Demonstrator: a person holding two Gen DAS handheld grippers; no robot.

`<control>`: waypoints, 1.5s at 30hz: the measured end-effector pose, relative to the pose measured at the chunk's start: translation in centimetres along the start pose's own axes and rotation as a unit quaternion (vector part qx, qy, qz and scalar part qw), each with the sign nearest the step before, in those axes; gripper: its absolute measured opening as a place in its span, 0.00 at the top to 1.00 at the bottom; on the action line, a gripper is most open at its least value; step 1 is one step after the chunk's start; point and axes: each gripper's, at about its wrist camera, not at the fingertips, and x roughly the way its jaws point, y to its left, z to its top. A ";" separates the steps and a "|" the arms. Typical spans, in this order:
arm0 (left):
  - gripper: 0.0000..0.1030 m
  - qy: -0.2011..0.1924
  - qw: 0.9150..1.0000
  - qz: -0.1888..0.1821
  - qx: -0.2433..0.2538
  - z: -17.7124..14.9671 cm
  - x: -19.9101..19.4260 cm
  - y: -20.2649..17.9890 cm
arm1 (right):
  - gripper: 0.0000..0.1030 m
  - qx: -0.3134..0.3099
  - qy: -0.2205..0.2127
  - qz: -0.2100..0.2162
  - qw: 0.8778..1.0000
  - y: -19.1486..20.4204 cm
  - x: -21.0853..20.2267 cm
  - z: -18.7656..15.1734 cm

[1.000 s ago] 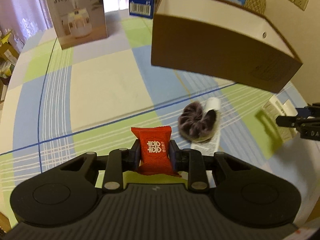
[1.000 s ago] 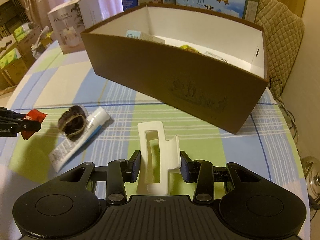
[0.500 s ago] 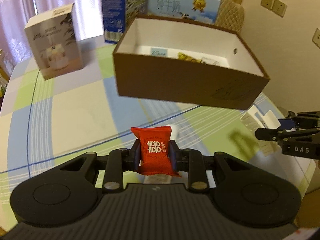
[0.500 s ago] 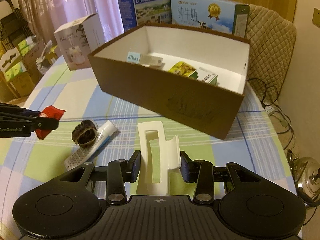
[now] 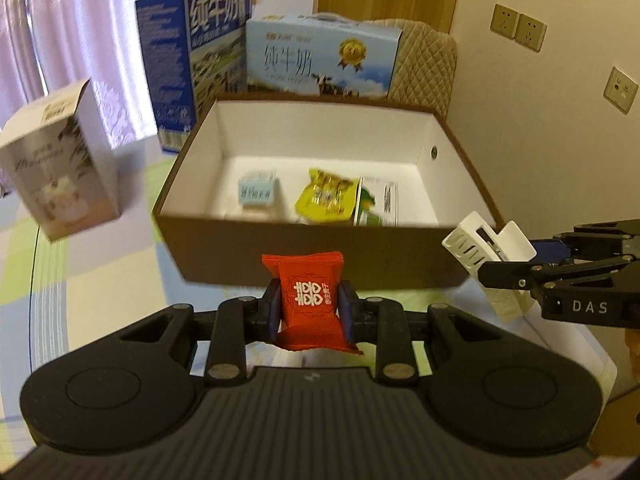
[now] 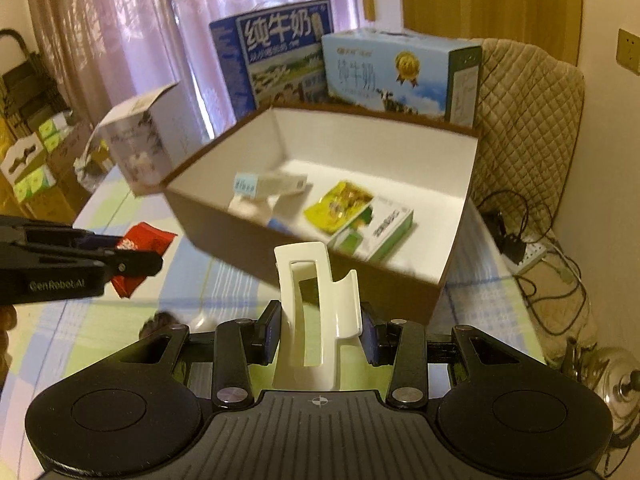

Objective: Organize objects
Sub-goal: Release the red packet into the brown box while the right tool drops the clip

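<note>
I have my left tool (image 5: 308, 314) clamped on a small red foil-wrapped sweet with white characters (image 5: 310, 300), pinched by its flat sides so it stands upright between the pads and its crimped top edge shows clear above them. My right tool (image 6: 320, 334) is closed on a white plastic claw hair clip (image 6: 316, 312), gripped across its body with the long open frame pointing forward, which should let it slide out cleanly when I let go. Both loads hang in the air on the near side of the open brown cardboard box with a white lining (image 5: 312, 252), short of its front wall and not yet over the opening. Inside the box, on its floor, lie a small pale blue carton (image 5: 258, 192), a yellow snack packet (image 5: 326, 196) and a green and white carton (image 5: 376, 202), bunched toward the near wall, so the back half is bare and I judge that the sensible place to drop both things. The box sits on the bench covered with a checked blue, green and cream cloth (image 5: 92, 276). Two blue milk cartons (image 5: 320, 60) stand behind it, and a white product box (image 5: 56, 160) stands to the left. From the right wrist view the left tool is well apart from mine, so I see little risk of a clash if both go in together.
</note>
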 end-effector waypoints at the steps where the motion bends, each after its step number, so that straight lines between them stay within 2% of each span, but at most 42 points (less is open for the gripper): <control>1: 0.77 -0.002 1.000 0.000 0.002 0.5 0.3 -0.2 | 0.64 0.002 -0.004 0.001 1.000 -0.3 0.2 0.6; 8: 0.77 -0.009 1.000 0.003 0.011 4.9 3.5 -1.2 | 0.64 0.002 -0.016 0.001 1.000 -2.3 2.5 4.6; 17: 0.77 0.015 0.999 0.012 0.026 10.3 10.3 -1.3 | 0.64 -0.002 -0.006 -0.018 1.000 -5.4 7.8 9.0; 24: 0.77 0.042 0.998 0.021 0.046 12.4 15.8 -1.4 | 0.64 0.008 0.017 -0.040 0.999 -7.4 12.2 10.6; 33: 0.74 0.059 0.997 0.027 0.049 13.8 20.5 -0.3 | 0.64 -0.024 0.027 -0.059 0.998 -8.7 15.3 12.1; 36: 0.61 0.057 0.996 0.032 0.053 14.1 21.0 -0.1 | 0.64 -0.034 0.030 -0.064 0.997 -9.0 15.8 12.3; 39: 0.58 0.053 0.996 0.035 0.058 14.1 20.8 0.1 | 0.64 -0.042 0.030 -0.068 0.996 -9.1 16.2 12.5; 41: 0.50 0.054 0.996 0.034 0.057 13.9 20.6 0.3 | 0.64 -0.049 0.031 -0.071 0.996 -9.2 16.4 12.7; 45: 0.48 0.057 0.996 0.039 0.055 13.3 20.2 1.0 | 0.64 -0.055 0.029 -0.084 0.995 -9.3 17.0 12.8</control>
